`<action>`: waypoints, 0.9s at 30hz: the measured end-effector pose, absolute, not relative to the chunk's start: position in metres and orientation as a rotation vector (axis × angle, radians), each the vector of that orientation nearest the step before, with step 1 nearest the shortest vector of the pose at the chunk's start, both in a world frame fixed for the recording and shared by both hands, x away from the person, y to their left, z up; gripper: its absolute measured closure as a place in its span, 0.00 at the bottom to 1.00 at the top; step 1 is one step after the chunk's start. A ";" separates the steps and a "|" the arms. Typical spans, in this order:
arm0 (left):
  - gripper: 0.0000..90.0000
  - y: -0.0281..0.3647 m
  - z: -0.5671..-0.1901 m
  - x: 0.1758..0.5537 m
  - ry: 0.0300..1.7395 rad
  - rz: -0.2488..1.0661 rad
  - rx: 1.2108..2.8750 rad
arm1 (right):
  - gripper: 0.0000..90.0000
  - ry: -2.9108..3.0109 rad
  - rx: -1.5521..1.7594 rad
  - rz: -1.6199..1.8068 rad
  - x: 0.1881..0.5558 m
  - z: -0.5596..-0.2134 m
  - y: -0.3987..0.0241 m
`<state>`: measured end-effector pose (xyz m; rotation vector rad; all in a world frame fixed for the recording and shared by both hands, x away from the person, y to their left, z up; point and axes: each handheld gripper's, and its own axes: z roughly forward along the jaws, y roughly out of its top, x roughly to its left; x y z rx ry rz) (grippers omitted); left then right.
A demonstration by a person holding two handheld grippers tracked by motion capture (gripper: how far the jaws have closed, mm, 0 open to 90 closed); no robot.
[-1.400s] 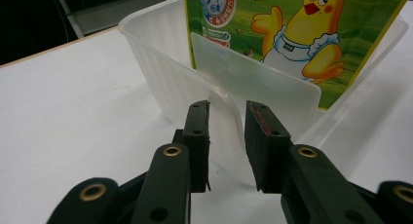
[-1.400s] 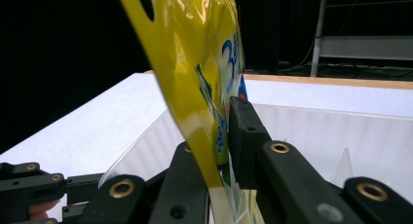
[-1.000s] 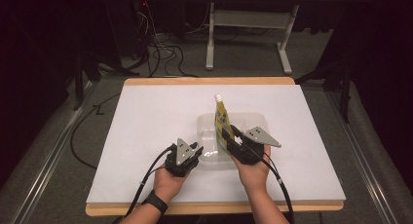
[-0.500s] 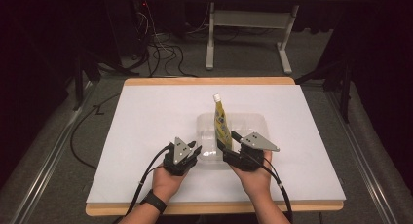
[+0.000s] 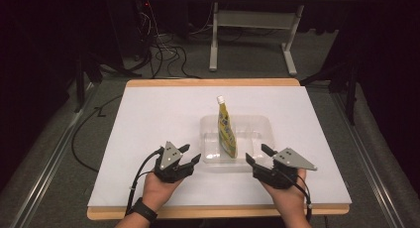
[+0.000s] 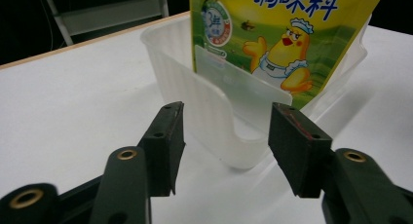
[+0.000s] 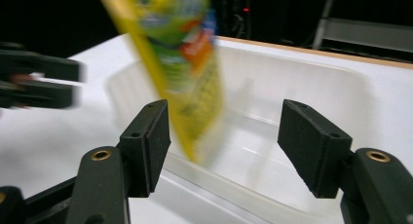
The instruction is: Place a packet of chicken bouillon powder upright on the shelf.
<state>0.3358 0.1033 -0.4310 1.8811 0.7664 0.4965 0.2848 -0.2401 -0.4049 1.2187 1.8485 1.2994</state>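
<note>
Yellow and green film makes up the seasoning pouch (image 5: 227, 131), which stands upright in the clear plastic tray (image 5: 257, 125) near the middle of the white table (image 5: 148, 119), its white spout cap (image 5: 220, 98) at the top. We judge it soft and pliable, light to moderate in weight, and slick on its glossy faces; squeezing the belly would likely buckle it, so we would take it by the firmer neck just under the cap or along a sealed side edge. The tray looks thin, light and springy, apt to slide on the table.

On the pouch, in the left gripper view, we read blue Chinese characters "调味料", a round badge with a "3", and a cartoon chick in a chef's hat (image 6: 285, 53); the rest is too small to tell.

Our left gripper (image 5: 190, 154) and right gripper (image 5: 257, 154) sit just outside the tray's near corners. Both sets of jaws have just been opening; they stand parted and hold nothing.
</note>
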 end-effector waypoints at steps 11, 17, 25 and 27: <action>0.39 0.195 -0.449 0.337 0.926 0.607 1.939 | 0.41 1.657 1.435 1.131 0.295 -0.433 -0.354; 0.38 0.192 -0.447 0.343 0.968 0.533 1.830 | 0.41 1.648 1.476 1.145 0.298 -0.445 -0.364; 0.38 0.186 -0.447 0.339 0.919 0.579 1.876 | 0.41 1.725 1.411 1.156 0.301 -0.446 -0.349; 0.38 0.188 -0.447 0.339 0.925 0.577 1.866 | 0.42 1.718 1.411 1.156 0.301 -0.446 -0.350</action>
